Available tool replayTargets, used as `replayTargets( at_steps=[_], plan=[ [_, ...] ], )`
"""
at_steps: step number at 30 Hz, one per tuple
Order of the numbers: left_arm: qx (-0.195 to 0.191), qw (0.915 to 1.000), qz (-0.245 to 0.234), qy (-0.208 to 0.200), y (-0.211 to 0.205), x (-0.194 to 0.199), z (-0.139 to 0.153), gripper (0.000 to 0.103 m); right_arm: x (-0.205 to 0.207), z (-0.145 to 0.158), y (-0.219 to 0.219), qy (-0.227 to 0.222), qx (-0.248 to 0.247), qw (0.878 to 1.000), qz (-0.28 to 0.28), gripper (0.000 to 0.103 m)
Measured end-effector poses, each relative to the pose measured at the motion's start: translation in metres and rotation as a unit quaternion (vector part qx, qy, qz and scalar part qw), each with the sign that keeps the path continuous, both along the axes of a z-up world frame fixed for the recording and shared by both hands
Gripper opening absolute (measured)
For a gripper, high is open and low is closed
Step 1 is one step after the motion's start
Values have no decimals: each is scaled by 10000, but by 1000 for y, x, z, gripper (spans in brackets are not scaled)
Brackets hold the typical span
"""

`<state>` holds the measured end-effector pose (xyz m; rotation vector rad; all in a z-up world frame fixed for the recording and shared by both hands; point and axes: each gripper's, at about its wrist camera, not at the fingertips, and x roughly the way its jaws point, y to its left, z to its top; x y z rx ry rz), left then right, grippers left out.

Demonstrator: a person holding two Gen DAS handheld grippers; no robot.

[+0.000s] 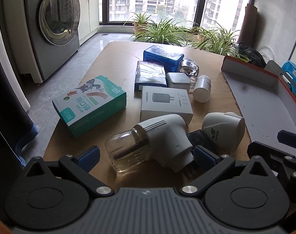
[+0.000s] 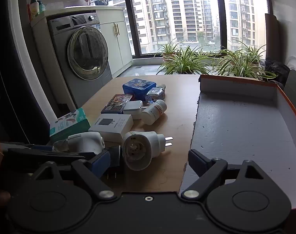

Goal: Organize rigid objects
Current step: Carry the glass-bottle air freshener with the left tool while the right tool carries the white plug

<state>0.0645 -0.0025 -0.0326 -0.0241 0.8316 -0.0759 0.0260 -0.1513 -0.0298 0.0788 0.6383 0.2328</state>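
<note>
In the tray — seemingly nothing.

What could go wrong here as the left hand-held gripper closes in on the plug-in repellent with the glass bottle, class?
1. The left hand-held gripper is open around the plug-in repellent; its rounded white body may slip or twist when squeezed.
2. The glass bottle holds liquid; a drop could crack or spill it.
3. The second white plug-in unit lies close beside it and may get knocked, perhaps by the right hand-held gripper, also open.
</note>
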Motion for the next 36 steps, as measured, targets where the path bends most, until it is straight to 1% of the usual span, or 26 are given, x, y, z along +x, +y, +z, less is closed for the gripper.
replayTargets(
  at_steps=[7, 9, 11, 14, 17, 20, 24, 26, 31, 36],
  plan=[
    [116, 9993, -351, 95, 0, 11, -9, 103, 0, 0, 0, 13, -10, 10000, -10, 102],
    [154, 9994, -297, 124, 3, 11, -12, 103, 0, 1, -1, 30, 5, 10000, -20, 102],
    [168, 9997, -121, 131, 9, 9, -14, 103, 0, 1, -1, 16, 10, 10000, -31, 102],
    [28, 9998, 73, 162, 20, 10, -14, 103, 0, 2, -2, -33, 51, 10000, -31, 102],
    [-70, 9999, 65, 140, 22, 11, -15, 103, 0, 2, -2, -97, 117, 9999, -9, 102],
    [-100, 9999, -5, 85, 20, 16, -20, 103, 0, 2, -2, -147, 193, 9997, -3, 102],
    [168, 9998, -80, -109, 13, 21, -25, 103, 1, 2, -1, -89, 88, 9999, -2, 102],
    [223, 9995, -89, -211, 12, 21, -27, 103, 1, 1, -1, -55, 0, 10000, -16, 102],
    [115, 9989, -228, -399, 12, 12, -27, 102, 3, -1, -2, 47, -99, 9999, -49, 102],
    [-23, 9985, -216, -512, 13, 3, -24, 101, 5, -3, -2, 80, -111, 9999, -19, 102]
  ],
)
